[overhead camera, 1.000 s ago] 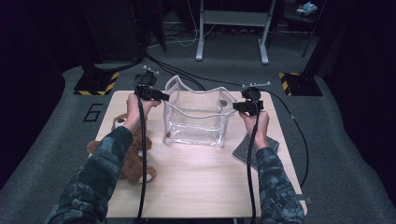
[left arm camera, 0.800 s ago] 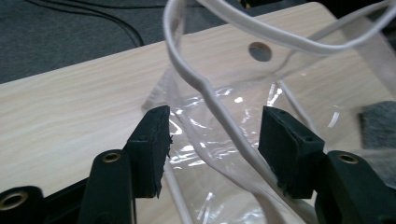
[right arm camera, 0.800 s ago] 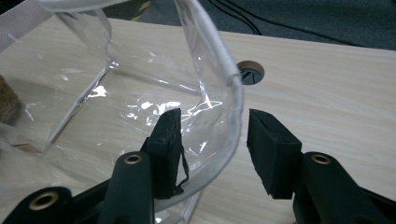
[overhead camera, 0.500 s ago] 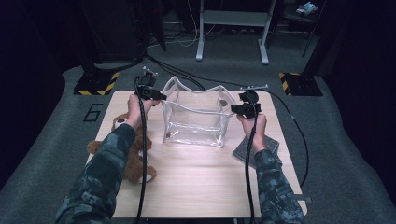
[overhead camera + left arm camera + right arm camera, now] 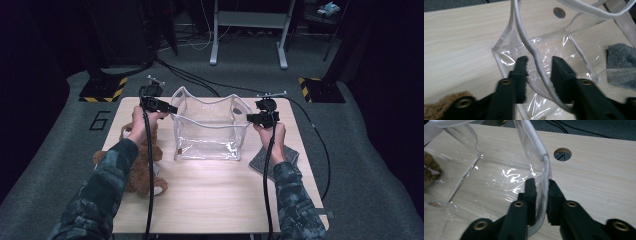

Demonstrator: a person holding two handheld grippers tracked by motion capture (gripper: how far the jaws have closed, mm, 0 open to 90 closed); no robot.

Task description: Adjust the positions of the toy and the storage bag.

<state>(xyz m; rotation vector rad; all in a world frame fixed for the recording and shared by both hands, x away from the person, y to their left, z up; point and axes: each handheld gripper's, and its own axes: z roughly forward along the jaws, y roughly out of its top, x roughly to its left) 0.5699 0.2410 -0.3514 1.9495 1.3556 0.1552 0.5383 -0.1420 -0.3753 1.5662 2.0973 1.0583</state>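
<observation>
A clear plastic bag [image 5: 210, 135] with white trim stands open in the middle of the wooden table [image 5: 215, 200]. My left gripper [image 5: 170, 109] is at its left top corner. In the left gripper view the jaws [image 5: 538, 61] have just been opening and stand apart, with the white rim [image 5: 534, 52] loose between them. My right gripper [image 5: 250, 118] is at the bag's right top edge. Its jaws [image 5: 541, 182] have just been opening a little, leaving a narrow gap around the rim [image 5: 544, 157].
A brown teddy bear [image 5: 137, 170] lies on the table under my left forearm. A grey cloth [image 5: 277, 160] lies right of the bag, beneath my right wrist. A round hole [image 5: 562, 153] pierces the tabletop behind the bag. Cables trail over the dark floor beyond.
</observation>
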